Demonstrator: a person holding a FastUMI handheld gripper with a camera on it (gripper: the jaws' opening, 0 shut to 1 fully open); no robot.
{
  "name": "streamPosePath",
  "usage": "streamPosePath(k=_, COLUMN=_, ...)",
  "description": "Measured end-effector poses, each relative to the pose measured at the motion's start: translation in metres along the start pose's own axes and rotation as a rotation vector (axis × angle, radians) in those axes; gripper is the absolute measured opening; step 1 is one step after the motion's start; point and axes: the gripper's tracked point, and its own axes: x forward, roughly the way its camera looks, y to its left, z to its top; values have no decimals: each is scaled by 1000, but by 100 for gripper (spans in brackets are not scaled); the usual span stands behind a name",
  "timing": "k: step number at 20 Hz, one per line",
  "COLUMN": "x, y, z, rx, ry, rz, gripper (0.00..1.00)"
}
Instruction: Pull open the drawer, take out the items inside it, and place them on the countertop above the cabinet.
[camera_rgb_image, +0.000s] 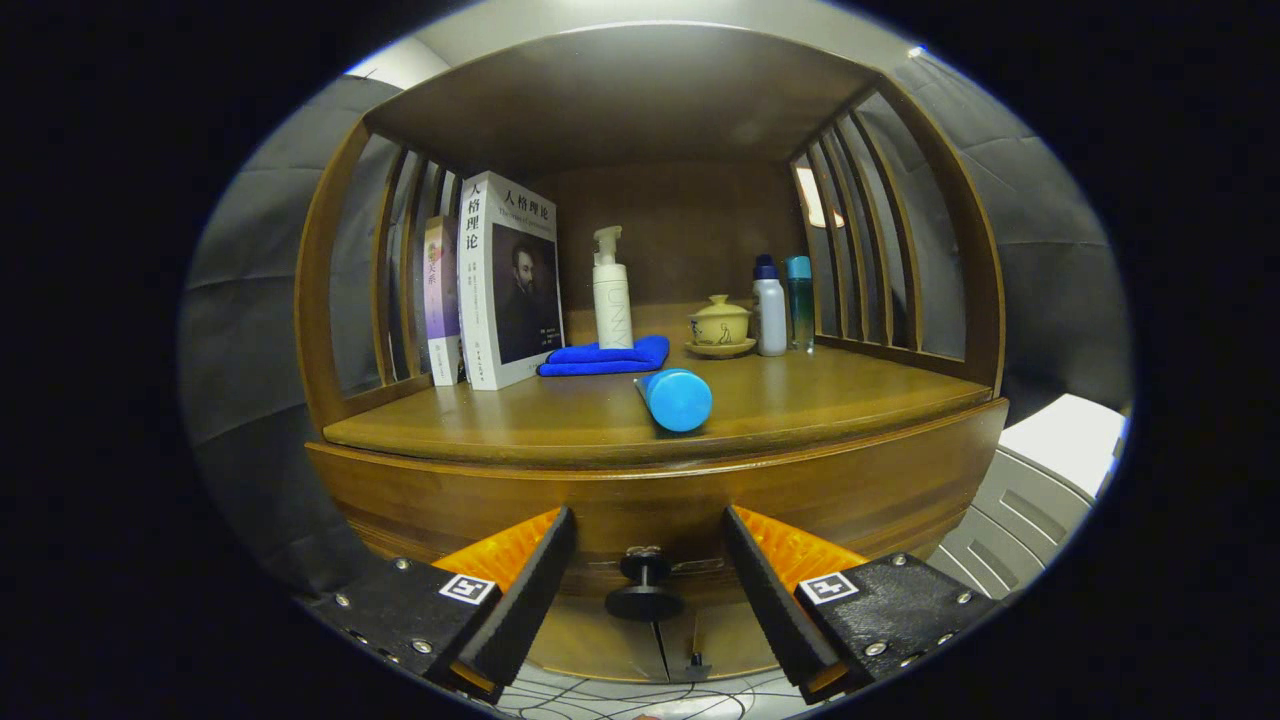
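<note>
A wooden cabinet fills the view, and its drawer front (660, 500) looks closed under the countertop (820, 395). A small black knob (644, 588) sticks out of the drawer front. My gripper (648, 560) is open, its two black fingers standing either side of the knob without touching it. A blue-capped tube (677, 398) lies on the countertop near its front edge, above the knob. The drawer's inside is hidden.
At the back of the countertop stand two books (505, 280), a white pump bottle (611, 295) on a folded blue cloth (605, 357), a yellow lidded cup on a saucer (720, 325) and two bottles (782, 303). Slatted sides enclose the shelf. A white and grey box (1040, 490) sits to the right.
</note>
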Motion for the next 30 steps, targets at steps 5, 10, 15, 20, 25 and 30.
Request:
streamPosePath(k=5, x=0, y=12, z=0, rx=11, ry=2, rz=35, gripper=94)
streamPosePath(k=10, x=-36, y=10, z=29, rx=-35, ry=-64, rz=14, gripper=95)
streamPosePath(k=15, x=-83, y=15, z=61, rx=-46, ry=-127, rz=1, gripper=95)
streamPosePath(k=20, x=-131, y=24, z=81, rx=-63, ry=-166, rz=4, gripper=95)
streamPosePath(k=25, x=-175, y=38, z=86, rx=-76, ry=-206, rz=13, gripper=95)
streamPosePath(k=30, x=-201, y=52, z=77, rx=-77, ry=-216, rz=44, gripper=95)
